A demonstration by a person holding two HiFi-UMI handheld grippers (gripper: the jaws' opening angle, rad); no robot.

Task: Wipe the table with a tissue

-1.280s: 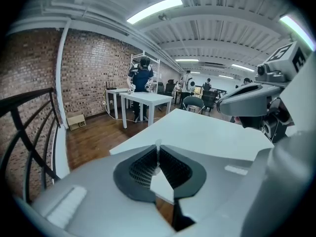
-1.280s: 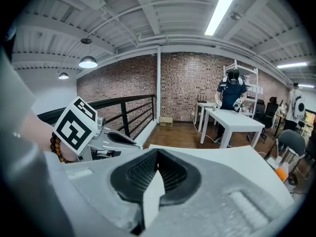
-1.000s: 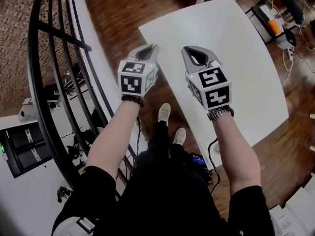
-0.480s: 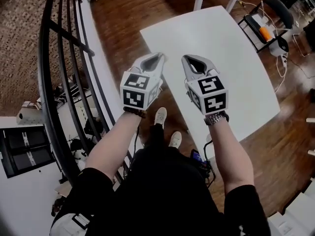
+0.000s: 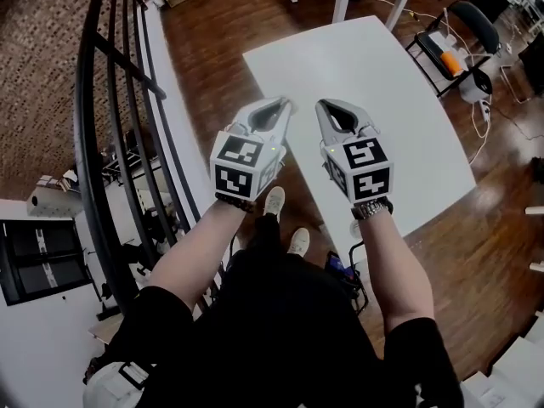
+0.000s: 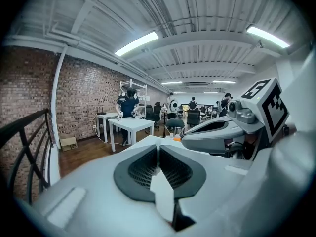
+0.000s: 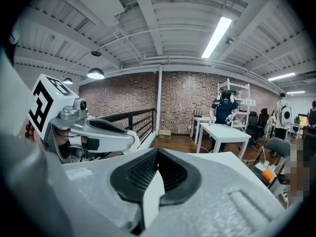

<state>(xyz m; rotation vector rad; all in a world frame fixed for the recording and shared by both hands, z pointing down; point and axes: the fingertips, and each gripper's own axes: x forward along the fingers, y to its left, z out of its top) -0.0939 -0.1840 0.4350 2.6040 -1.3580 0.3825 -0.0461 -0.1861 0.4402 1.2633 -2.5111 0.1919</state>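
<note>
Beyond both jaw tips: white rectangular table surface (image 5: 399, 109), bare. Left gripper (image 5: 274, 111) and right gripper (image 5: 333, 110): side by side, jaws clenched on nothing. Tissue: none in view. Step: not begun; next move likely calls for finding a tissue.

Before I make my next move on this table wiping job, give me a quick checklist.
1. A tissue in sight: not ok, none shows in any view.
2. left hand-held gripper empty: ok, jaws shut on nothing.
3. right hand-held gripper empty: ok, jaws shut on nothing.
4. Jaws open for a pickup: not ok, both pairs are together.
5. table ahead of both: ok.
6. Dirt on the top: cannot tell.
</note>
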